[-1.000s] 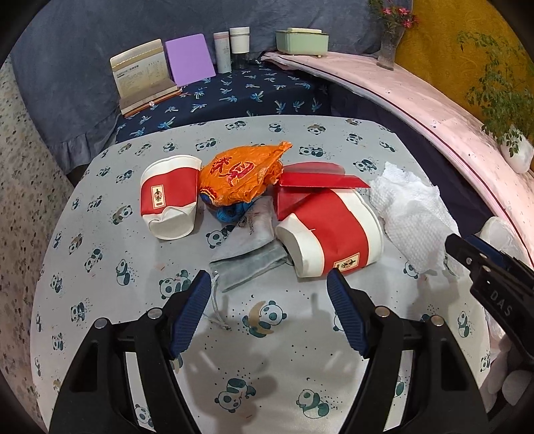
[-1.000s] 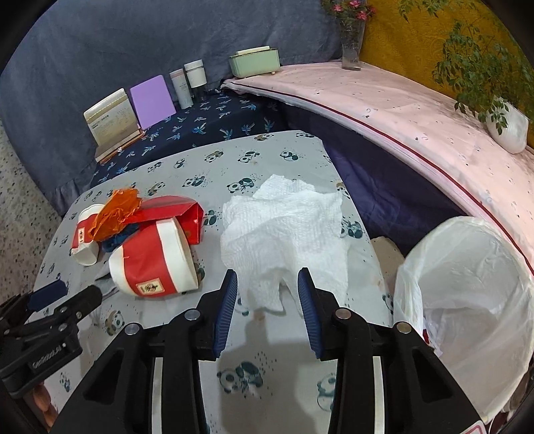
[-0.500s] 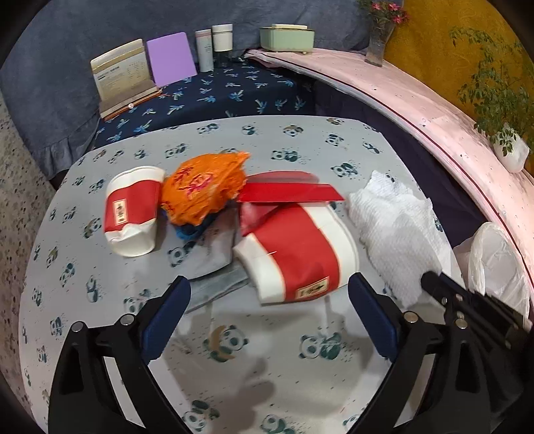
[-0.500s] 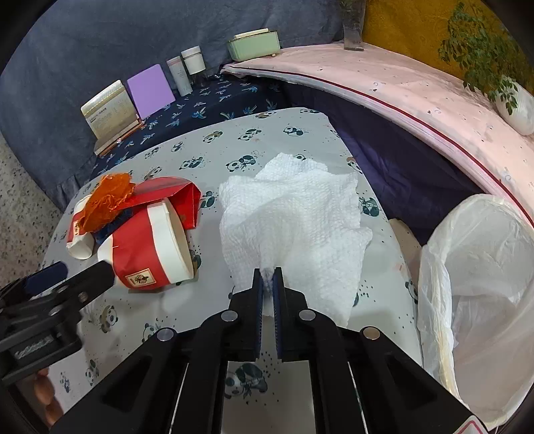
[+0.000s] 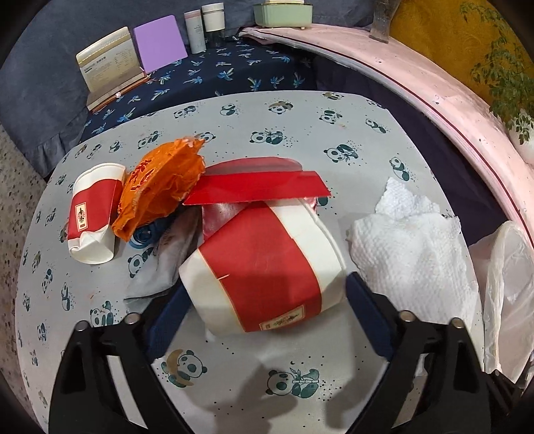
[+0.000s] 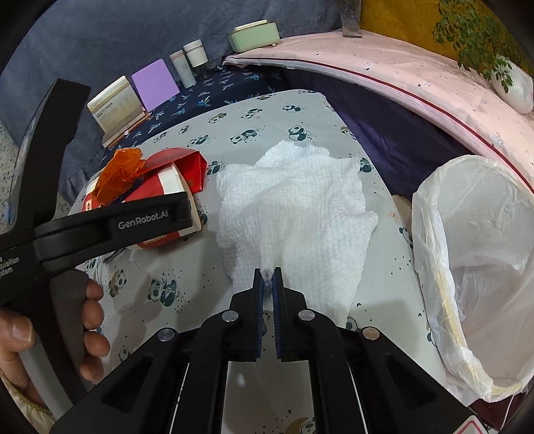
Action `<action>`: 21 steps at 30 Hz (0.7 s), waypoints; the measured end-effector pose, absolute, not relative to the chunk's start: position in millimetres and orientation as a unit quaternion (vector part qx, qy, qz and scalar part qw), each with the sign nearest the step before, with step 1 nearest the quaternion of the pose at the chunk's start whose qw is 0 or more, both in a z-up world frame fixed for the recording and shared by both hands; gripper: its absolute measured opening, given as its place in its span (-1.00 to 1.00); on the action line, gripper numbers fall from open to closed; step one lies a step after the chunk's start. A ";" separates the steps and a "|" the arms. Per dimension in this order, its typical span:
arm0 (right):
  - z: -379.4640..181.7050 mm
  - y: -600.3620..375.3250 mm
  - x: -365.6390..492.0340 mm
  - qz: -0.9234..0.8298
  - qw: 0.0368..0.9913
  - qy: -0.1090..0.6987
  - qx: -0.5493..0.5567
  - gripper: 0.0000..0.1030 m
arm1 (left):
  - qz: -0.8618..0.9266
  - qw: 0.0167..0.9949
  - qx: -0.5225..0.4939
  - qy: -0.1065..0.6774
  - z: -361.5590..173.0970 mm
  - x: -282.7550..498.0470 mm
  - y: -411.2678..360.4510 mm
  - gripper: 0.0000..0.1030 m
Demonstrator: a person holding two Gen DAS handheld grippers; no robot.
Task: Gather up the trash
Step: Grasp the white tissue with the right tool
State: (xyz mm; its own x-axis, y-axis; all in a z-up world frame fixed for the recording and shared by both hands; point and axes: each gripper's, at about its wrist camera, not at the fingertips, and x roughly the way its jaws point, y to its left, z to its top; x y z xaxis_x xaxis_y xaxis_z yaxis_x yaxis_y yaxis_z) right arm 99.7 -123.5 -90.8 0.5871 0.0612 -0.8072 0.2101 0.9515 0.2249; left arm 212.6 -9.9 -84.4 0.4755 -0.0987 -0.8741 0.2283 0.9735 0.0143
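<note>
My left gripper is open, its fingers on either side of a large red-and-white paper bowl lying on its side. Behind the bowl lie a red card box, an orange wrapper, a smaller red-and-white cup and a grey pouch. My right gripper is shut on the near edge of a white paper towel, which also shows in the left wrist view. A bin lined with a white bag stands to the right, off the table.
The panda-print table ends at the right near the bin. Behind it a dark blue surface holds a booklet, a purple card and bottles. A pink ledge curves along the right with a plant.
My left gripper has moved forward and opened wider, so its fingers now flank the large bowl. My right gripper has closed on the paper towel's edge.
</note>
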 end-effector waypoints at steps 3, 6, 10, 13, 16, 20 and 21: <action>-85.6 -125.2 97.2 -0.041 0.880 0.447 0.155 -0.90 | -0.099 0.857 0.072 0.501 -84.3 208.5 -10.3 0.38; -75.0 -126.8 93.6 -0.039 0.886 0.435 0.158 -0.90 | -0.100 0.856 0.075 0.502 -85.0 204.2 -8.4 0.15; -54.2 -126.3 87.0 -0.036 0.896 0.413 0.158 -0.90 | -0.109 0.847 0.074 0.516 -89.6 200.2 -5.4 -0.23; -36.7 -125.1 81.2 -0.034 0.905 0.394 0.156 -0.90 | -0.109 0.846 0.069 0.517 -89.1 192.6 -0.2 -0.23; -20.3 -125.1 73.1 -0.033 0.913 0.375 0.155 -0.90 | -0.114 0.847 0.065 0.516 -86.1 184.9 4.0 -0.22; -7.4 -125.2 63.8 -0.034 0.920 0.360 0.153 -0.90 | -0.105 0.856 0.048 0.504 -75.2 178.9 11.9 0.31; -5.3 -124.4 61.7 -0.035 0.921 0.358 0.151 -0.90 | -0.103 0.859 0.046 0.499 -71.9 178.4 12.4 0.36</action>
